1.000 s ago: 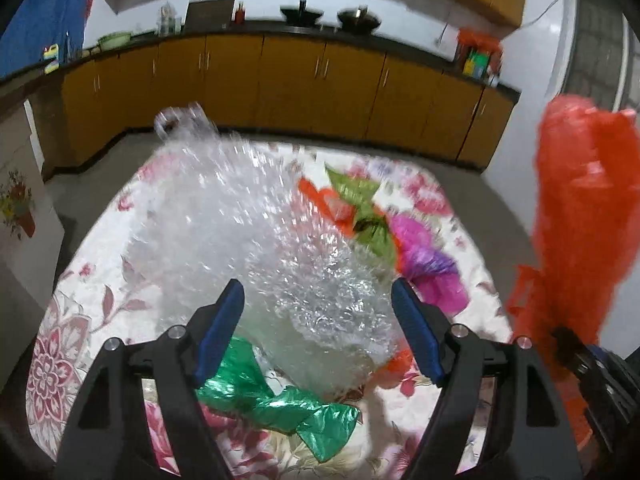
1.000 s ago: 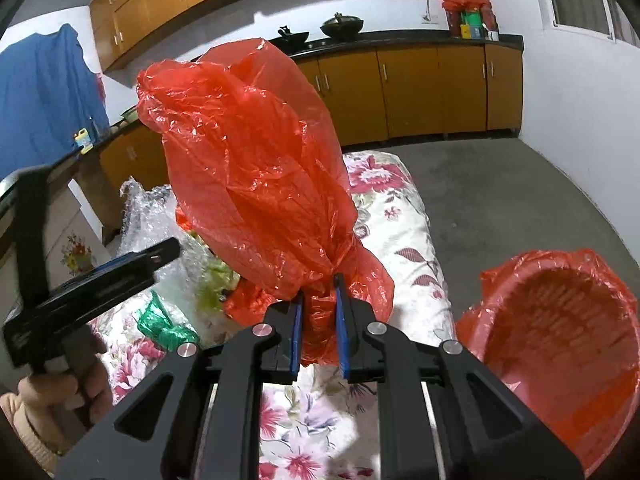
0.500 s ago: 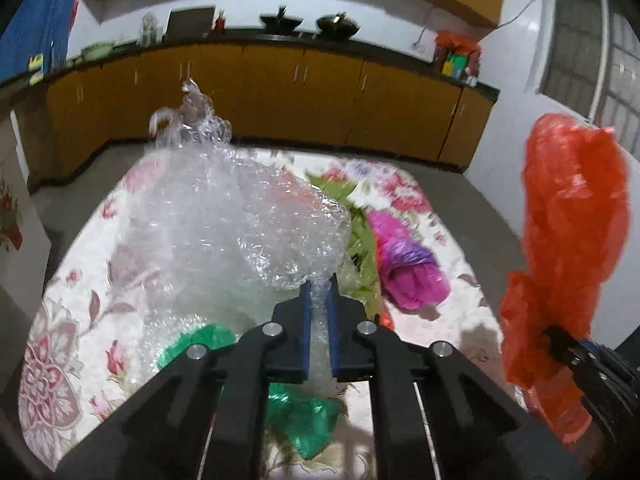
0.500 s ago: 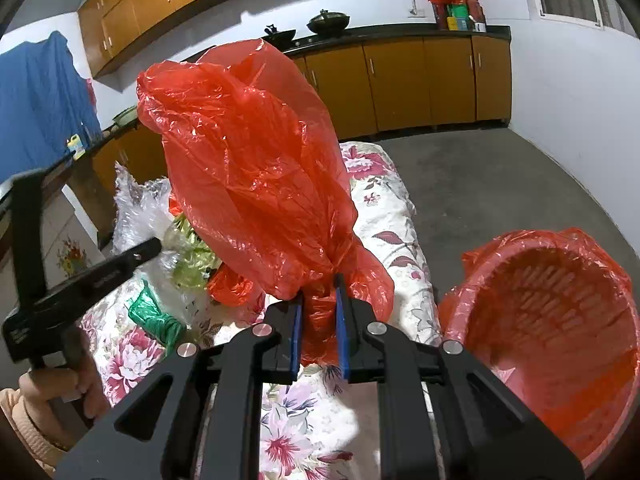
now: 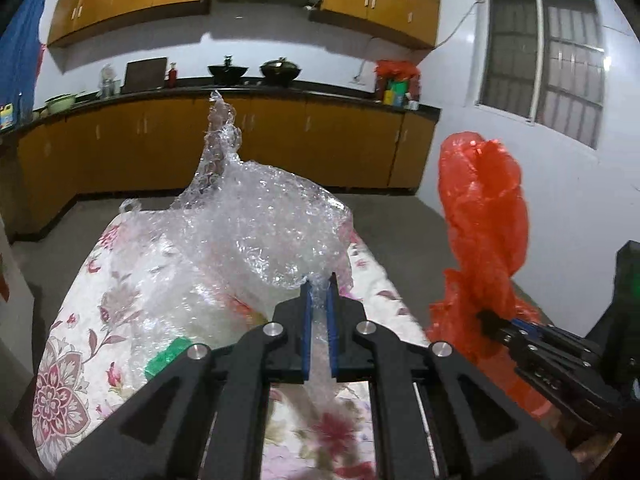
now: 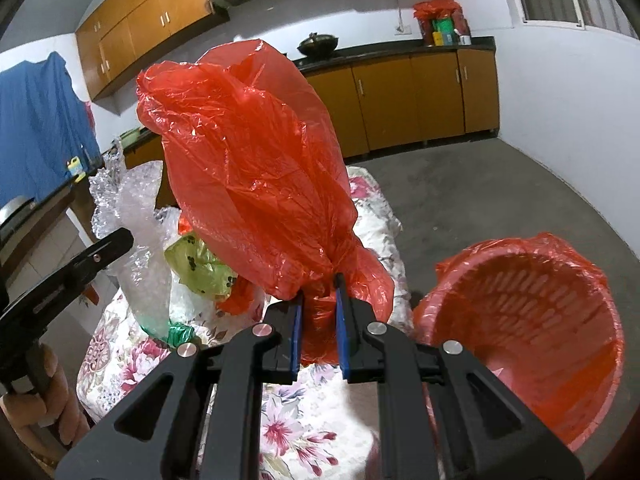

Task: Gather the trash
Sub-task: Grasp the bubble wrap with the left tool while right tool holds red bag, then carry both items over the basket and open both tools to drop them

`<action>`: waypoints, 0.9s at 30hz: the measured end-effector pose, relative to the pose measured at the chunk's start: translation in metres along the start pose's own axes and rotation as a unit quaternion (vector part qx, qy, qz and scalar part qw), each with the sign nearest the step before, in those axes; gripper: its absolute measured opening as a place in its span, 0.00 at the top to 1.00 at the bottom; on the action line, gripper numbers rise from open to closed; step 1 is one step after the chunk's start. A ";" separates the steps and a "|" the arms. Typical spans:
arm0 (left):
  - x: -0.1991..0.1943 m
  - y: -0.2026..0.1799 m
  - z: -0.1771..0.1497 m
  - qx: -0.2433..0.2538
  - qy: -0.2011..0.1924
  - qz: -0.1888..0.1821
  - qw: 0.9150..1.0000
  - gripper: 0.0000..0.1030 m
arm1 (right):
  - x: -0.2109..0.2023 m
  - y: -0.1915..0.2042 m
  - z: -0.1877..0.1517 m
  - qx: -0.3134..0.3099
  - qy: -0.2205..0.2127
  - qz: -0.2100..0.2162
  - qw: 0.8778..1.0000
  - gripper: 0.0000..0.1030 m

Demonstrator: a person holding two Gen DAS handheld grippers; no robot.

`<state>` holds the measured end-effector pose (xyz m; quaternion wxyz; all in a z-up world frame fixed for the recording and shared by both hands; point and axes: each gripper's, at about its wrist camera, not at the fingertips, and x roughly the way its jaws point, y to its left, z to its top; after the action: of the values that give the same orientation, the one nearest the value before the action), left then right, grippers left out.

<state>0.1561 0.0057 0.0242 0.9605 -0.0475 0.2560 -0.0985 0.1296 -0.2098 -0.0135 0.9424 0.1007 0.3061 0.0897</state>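
My left gripper is shut on a big clear bubble wrap sheet and holds it above the flowered table; the wrap also shows in the right wrist view. My right gripper is shut on a red plastic bag, held upright over the table's right side; the bag also shows in the left wrist view. A red bin lined with a red bag stands to the right of the table. Green, yellow-green and orange wrappers lie on the table.
Wooden kitchen cabinets with a dark counter run along the far wall. Grey floor lies between the table and the cabinets. A white wall with a window is at the right.
My left gripper shut on the bubble wrap and lifted it up off the table. My right gripper kept its hold on the red bag, and the red bin came closer in its view.
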 end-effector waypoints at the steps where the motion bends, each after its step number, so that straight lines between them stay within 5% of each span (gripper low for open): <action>1: -0.003 -0.004 0.001 0.001 -0.002 -0.007 1.000 0.92 | -0.003 -0.002 0.000 0.002 -0.003 -0.003 1.000 0.86; 12: -0.008 -0.061 -0.005 0.030 0.008 -0.086 0.996 0.92 | -0.043 -0.054 -0.006 0.036 -0.022 -0.066 0.997 0.86; 27: 0.033 -0.161 -0.043 0.081 0.069 -0.204 0.973 0.92 | -0.072 -0.136 -0.034 0.113 -0.003 -0.149 0.982 0.86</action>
<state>0.1357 -0.1605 -0.0062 0.9009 -0.0141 0.2977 -0.3155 0.0667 -0.3529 -0.0339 0.9287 0.1599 0.3232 -0.0868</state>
